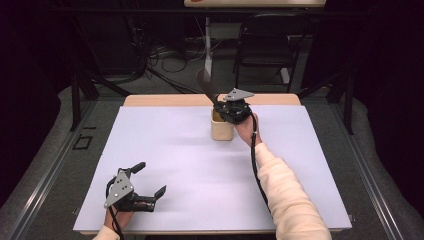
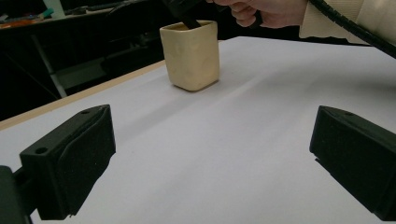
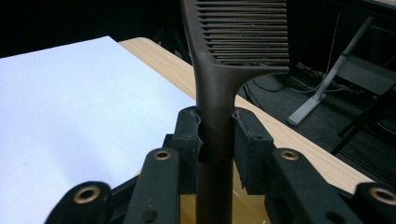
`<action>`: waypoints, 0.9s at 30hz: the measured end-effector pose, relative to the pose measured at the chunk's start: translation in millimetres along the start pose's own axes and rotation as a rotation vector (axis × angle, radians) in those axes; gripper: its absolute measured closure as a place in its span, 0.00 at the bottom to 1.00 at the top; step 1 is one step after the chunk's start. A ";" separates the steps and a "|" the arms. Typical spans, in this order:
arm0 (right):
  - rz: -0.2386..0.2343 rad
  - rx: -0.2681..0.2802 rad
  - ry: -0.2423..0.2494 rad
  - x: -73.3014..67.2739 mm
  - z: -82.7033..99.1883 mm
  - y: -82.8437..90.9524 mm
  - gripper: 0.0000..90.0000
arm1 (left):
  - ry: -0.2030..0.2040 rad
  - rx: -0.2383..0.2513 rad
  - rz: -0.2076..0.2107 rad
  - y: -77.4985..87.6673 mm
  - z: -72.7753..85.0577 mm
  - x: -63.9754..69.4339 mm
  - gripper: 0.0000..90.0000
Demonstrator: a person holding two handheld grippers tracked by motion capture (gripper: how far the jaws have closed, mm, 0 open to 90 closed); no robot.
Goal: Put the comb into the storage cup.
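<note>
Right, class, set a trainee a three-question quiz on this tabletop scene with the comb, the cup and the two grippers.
1. True or false: the left gripper is clamped on the cup.
2. Which part of the dark comb do the right gripper's pads press on? A) the teeth B) the handle C) nothing
3. Fill in: the lower end of the comb's handle reaches down into the cream ____.

Key
1. False: its jaws stand wide apart over the white sheet, with the cup well away from them.
2. B: the handle sits between the pads, with the teeth above.
3. cup
</note>
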State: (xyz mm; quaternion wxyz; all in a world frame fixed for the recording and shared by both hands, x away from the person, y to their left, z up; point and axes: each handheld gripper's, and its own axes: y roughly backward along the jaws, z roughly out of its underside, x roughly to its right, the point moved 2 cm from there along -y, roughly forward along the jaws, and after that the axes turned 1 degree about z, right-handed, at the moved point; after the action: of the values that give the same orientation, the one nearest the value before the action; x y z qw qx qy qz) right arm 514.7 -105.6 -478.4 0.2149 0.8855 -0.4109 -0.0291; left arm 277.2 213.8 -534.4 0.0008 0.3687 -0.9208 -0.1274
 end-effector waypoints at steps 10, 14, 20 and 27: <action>-0.011 -0.020 -0.011 3.5 3.3 0.1 0.81 | 0.001 0.000 -0.003 0.2 0.1 -0.3 0.00; -0.013 -0.019 -0.018 4.3 4.5 0.4 0.81 | -0.002 -0.001 -0.001 0.0 0.0 0.2 0.00; -0.021 -0.027 -0.015 2.2 4.9 -0.3 0.81 | -0.001 -0.001 -0.002 0.3 0.1 0.0 0.00; -0.032 -0.055 -0.016 2.0 7.3 -3.4 0.80 | 0.001 -0.001 -0.002 0.3 0.2 -0.1 0.00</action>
State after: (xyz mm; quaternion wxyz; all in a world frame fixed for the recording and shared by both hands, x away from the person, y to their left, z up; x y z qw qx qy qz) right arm 516.8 -107.8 -486.1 0.2356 0.8854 -0.3975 -0.0507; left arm 277.0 214.2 -534.5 0.0015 0.3699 -0.9202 -0.1277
